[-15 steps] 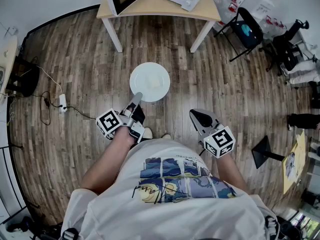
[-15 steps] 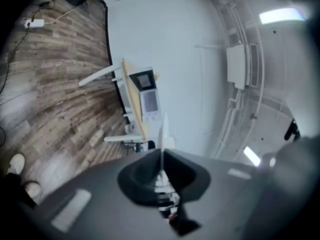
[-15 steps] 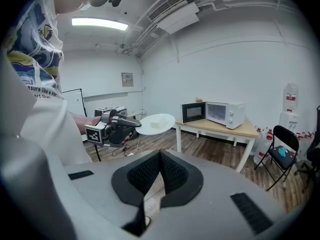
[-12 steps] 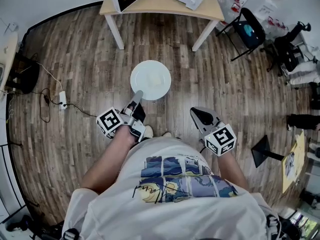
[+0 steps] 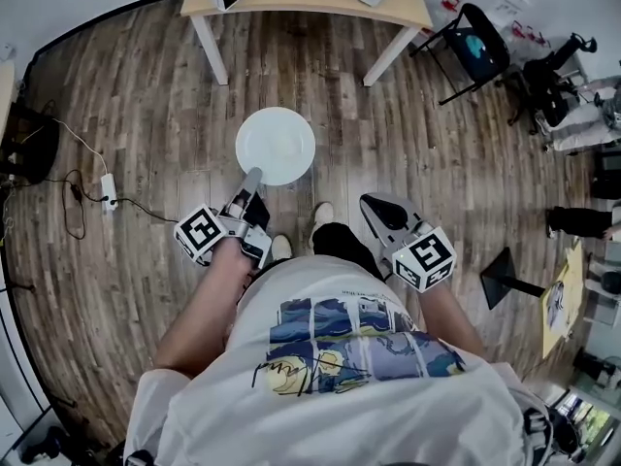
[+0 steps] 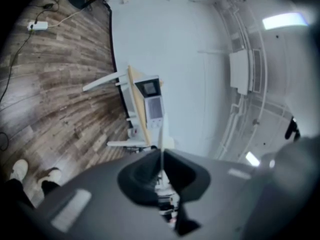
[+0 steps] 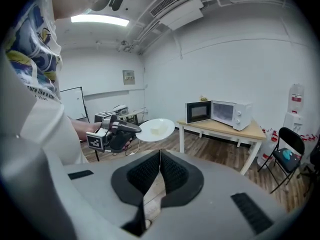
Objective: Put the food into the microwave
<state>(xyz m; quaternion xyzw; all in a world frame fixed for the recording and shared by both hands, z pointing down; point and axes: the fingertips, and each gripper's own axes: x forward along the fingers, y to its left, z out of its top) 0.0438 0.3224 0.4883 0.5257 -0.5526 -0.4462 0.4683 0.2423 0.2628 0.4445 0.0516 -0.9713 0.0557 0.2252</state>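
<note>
A white plate [image 5: 277, 146] with a pale block of food [image 5: 285, 147] on it hangs level above the floor. My left gripper [image 5: 253, 177] is shut on the plate's near rim. In the left gripper view the plate [image 6: 161, 136] shows edge-on as a thin line between the closed jaws. The right gripper view shows the plate [image 7: 156, 129], the food [image 7: 159, 129] and the left gripper [image 7: 136, 129] from the side. My right gripper [image 5: 381, 212] is shut with nothing in it, held to the right of the plate. The white microwave [image 7: 220, 113] stands on a wooden table [image 7: 227, 129] with its door open.
The table [image 5: 291, 8] lies ahead at the top of the head view, its legs on the wood floor. A black folding chair [image 5: 473, 51] stands to its right. A power strip and cables [image 5: 107, 194] lie on the floor at the left. A black stand base [image 5: 506, 278] sits at the right.
The table and microwave have slid toward the top of the head view as the person steps forward. The plate and both grippers keep their hold and spacing.
</note>
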